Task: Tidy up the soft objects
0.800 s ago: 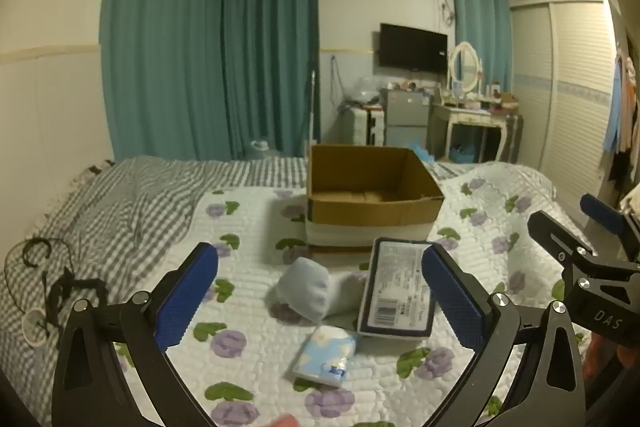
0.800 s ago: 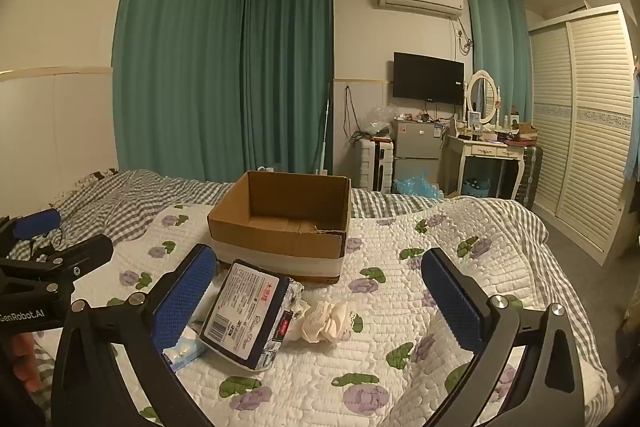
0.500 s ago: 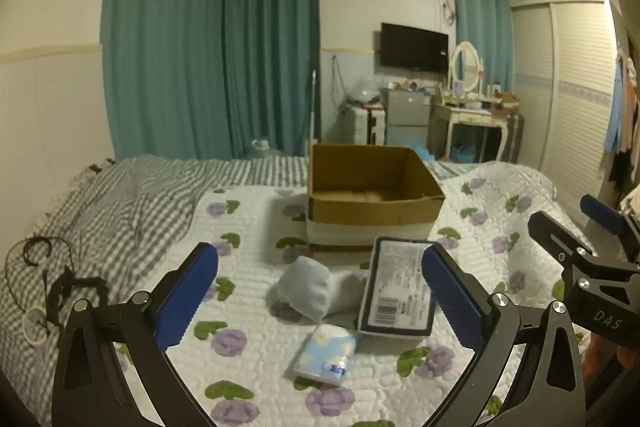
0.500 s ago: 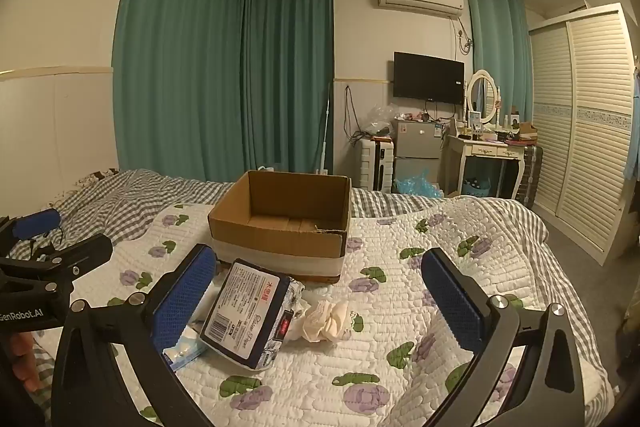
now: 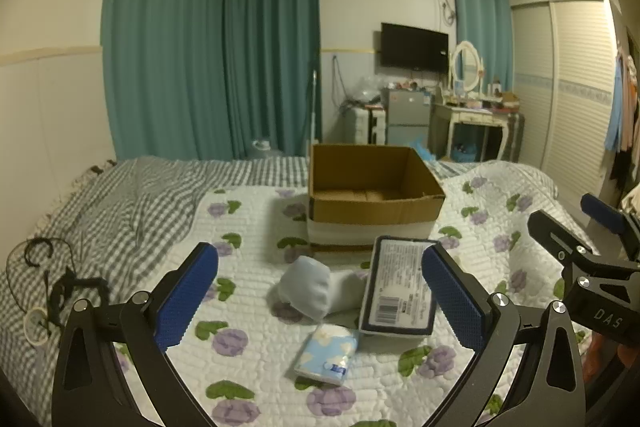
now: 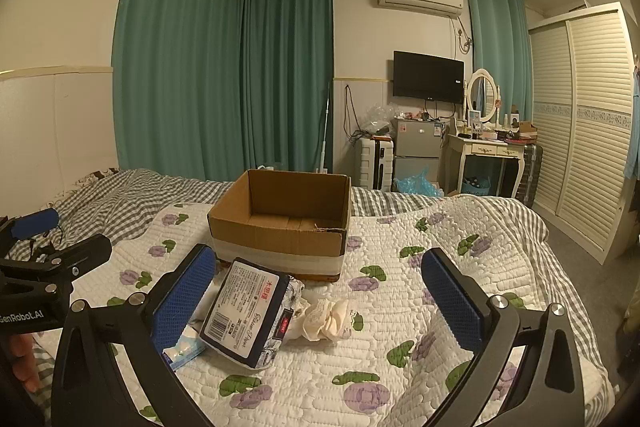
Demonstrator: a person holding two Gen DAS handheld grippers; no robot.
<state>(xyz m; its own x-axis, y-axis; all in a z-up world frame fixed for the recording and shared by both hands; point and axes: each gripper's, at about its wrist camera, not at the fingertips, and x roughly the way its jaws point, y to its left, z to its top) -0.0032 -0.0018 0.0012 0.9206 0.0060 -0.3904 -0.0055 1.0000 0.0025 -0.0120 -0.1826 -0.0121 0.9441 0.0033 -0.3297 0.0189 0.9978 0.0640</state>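
An open cardboard box (image 5: 372,195) (image 6: 280,223) stands on the floral quilt (image 5: 248,339), and what I see of its inside is bare. In front of it lie a pale blue rolled cloth (image 5: 308,287), a small blue tissue pack (image 5: 326,353) (image 6: 182,349), a dark-edged flat package with a label (image 5: 400,287) (image 6: 244,311) and a cream crumpled cloth (image 6: 326,319). My left gripper (image 5: 320,299) is open and empty, hovering before the blue cloth and tissue pack. My right gripper (image 6: 316,299) is open and empty, hovering before the cream cloth and package.
A grey checked blanket (image 5: 120,203) covers the bed's left side, with black cables (image 5: 60,283) near its edge. Beyond the bed stand teal curtains (image 5: 208,51), a small fridge (image 6: 416,147), a dressing table (image 6: 492,151) and a wardrobe (image 6: 584,131).
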